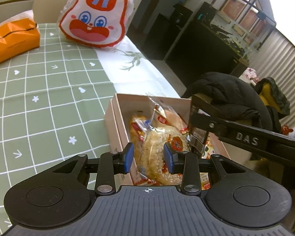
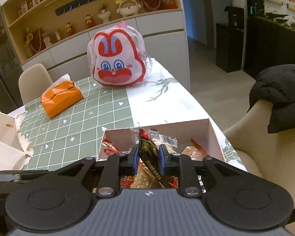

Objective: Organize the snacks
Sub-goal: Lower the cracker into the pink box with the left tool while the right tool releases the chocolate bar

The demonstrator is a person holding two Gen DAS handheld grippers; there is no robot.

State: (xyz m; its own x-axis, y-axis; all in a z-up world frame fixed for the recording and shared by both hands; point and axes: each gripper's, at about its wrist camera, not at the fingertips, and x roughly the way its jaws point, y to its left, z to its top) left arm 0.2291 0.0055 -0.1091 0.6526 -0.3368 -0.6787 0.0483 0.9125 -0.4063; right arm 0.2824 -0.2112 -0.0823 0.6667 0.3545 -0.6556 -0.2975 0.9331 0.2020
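Your right tongs (image 2: 147, 158) are clamped on a dark snack packet (image 2: 150, 157), held tilted over the pink box (image 2: 212, 133) at the bench edge. Your left tongs (image 1: 149, 158) stand half open over a sesame cake pack (image 1: 161, 155) in the box, pads not pressing; rabbit bag (image 1: 94, 15) at 11 o'clock

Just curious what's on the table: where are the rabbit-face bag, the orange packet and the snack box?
rabbit-face bag (image 2: 116, 66): right wrist view, printed face.
orange packet (image 2: 62, 98): right wrist view, top.
snack box (image 2: 179, 127): right wrist view, far wall.
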